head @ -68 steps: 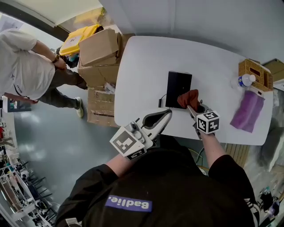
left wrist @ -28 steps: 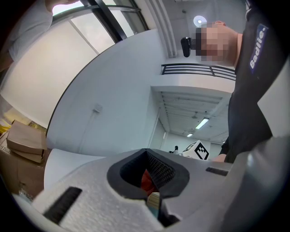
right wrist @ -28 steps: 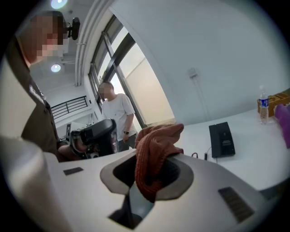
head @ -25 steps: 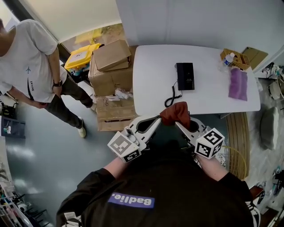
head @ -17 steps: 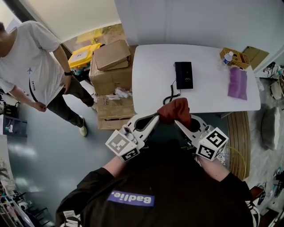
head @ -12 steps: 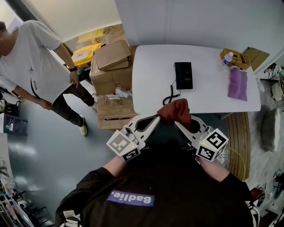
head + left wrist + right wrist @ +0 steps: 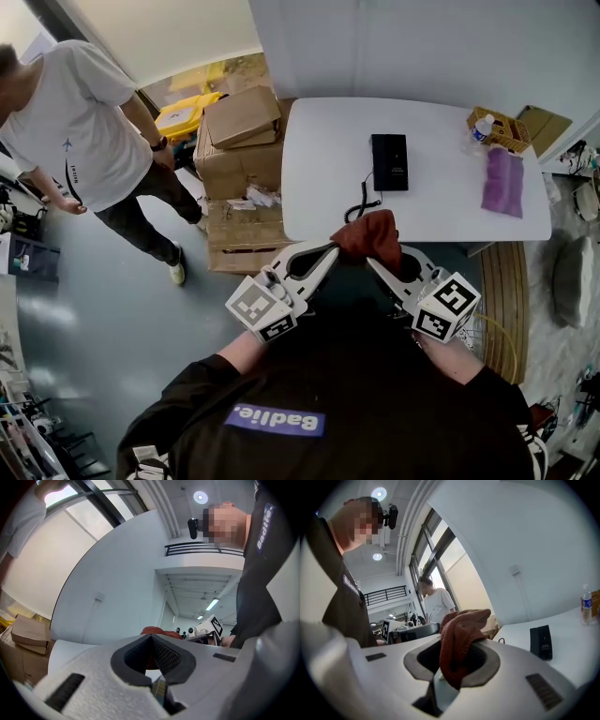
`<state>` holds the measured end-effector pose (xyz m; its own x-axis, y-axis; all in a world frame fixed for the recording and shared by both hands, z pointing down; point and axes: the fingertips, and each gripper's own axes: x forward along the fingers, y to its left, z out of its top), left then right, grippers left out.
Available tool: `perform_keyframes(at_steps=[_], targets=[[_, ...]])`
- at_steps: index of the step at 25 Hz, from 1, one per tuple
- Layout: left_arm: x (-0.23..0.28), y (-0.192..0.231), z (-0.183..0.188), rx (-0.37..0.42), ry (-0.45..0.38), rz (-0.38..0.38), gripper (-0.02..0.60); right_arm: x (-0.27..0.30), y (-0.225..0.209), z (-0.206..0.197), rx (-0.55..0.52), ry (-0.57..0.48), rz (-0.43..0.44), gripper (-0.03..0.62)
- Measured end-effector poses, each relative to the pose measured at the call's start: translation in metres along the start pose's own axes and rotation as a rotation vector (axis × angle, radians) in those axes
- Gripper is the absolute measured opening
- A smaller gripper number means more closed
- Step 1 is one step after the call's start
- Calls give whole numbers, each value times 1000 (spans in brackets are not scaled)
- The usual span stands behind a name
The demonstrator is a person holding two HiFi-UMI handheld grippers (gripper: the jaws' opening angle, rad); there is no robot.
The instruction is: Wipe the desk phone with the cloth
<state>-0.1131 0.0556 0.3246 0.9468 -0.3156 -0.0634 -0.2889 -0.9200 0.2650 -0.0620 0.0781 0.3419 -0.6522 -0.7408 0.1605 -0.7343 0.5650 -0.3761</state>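
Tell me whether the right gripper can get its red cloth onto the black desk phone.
Probably yes, reaching forward: the right gripper holds the red cloth short of the white table; only a coiled cord lies near the black desk phone.

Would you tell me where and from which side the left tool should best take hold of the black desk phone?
Probably across its narrow width, coming down from above: the desk phone lies flat on the table, long and slim, so its two long edges suit the jaws. Stay toward the far end, clear of the coiled cord at its near left corner.
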Motion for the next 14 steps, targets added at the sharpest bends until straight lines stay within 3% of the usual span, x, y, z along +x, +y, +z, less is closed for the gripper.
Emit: perform_keyframes(at_steps=[14], targets=[[-10, 1, -1, 1, 1, 9, 6, 8, 8, -6, -1, 7, 10, 94]])
